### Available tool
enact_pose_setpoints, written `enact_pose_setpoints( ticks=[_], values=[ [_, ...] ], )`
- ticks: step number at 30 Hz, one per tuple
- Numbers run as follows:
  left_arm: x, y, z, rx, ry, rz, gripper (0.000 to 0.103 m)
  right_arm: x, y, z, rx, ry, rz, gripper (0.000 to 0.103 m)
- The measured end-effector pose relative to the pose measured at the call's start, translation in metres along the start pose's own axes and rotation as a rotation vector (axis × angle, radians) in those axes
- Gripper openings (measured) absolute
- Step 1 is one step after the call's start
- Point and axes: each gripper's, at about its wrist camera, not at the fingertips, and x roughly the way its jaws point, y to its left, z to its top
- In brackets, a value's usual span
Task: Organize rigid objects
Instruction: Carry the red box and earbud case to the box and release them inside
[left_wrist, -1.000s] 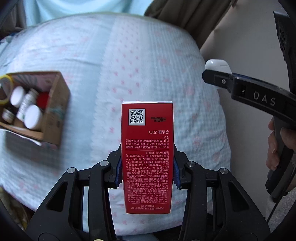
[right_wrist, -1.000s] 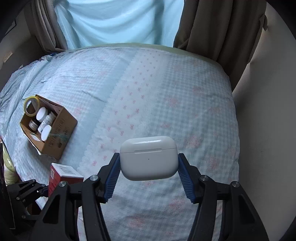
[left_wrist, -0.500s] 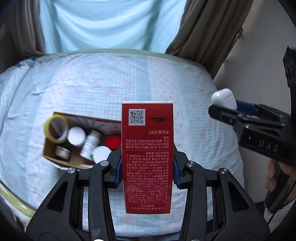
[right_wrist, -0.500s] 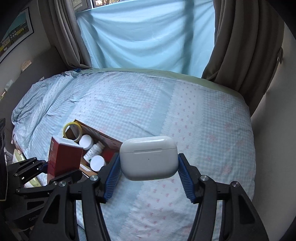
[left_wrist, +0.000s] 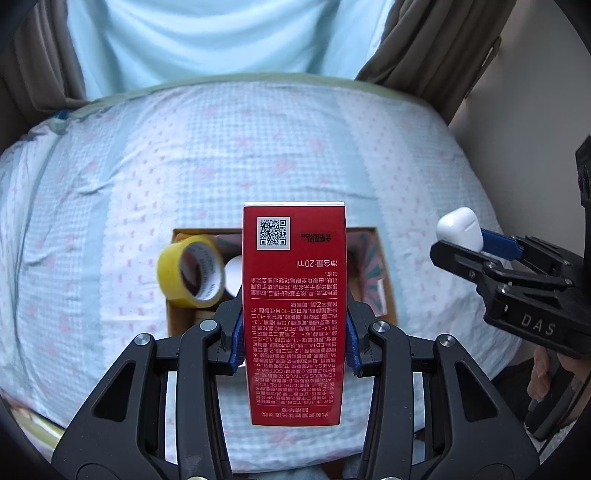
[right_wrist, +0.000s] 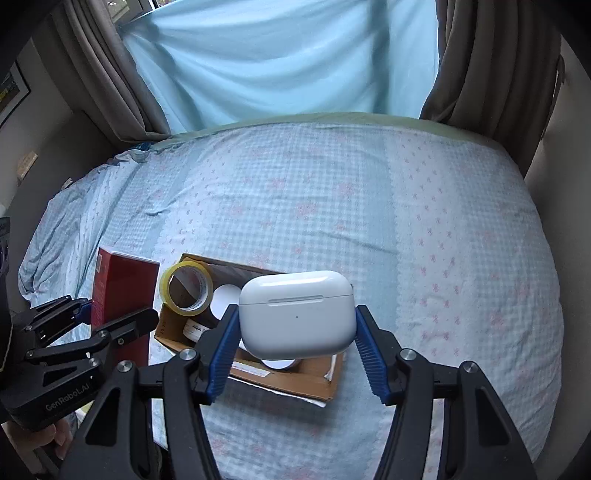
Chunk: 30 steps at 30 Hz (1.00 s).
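With tape and bottles already in the cardboard box (right_wrist: 295, 380), the left gripper (left_wrist: 293, 339) clamped the red carton (left_wrist: 294, 314) and the right gripper (right_wrist: 295, 343) the white earbuds case (right_wrist: 295, 314), both above it, unplaced.

A bed (right_wrist: 332, 206) fills most of both views, covered with a pale blue gingham sheet (left_wrist: 258, 155) scattered with small pink motifs and banded by a paler strip. Beyond the bed's far edge hangs a light blue sheer curtain (right_wrist: 280, 59), glowing with daylight. Brown drapes (right_wrist: 491, 74) flank it on either side of the bed's far end. To the bed's left, a framed picture (right_wrist: 11, 92) hangs on a beige wall (right_wrist: 48, 147).
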Motion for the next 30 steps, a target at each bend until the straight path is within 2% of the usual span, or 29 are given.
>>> enact_pose_setpoints(
  ticks=[7,20,24,30],
  values=[
    [0.058,0.028,0.0,0.006,0.092,-0.016,0.037,0.062,0.017,-0.015,0.039,0.12,-0.026,0.056],
    [0.172,0.027,-0.011,0.09,0.288,-0.007,0.037,0.169,0.006,-0.05,0.017,0.324,-0.055,0.056],
    [0.191,0.027,-0.016,0.115,0.323,0.0,0.037,0.19,0.006,-0.056,-0.015,0.374,-0.048,0.056],
    [0.199,0.023,-0.011,0.169,0.365,0.013,0.038,0.206,0.008,-0.065,-0.078,0.427,-0.053,0.058]
  ],
)
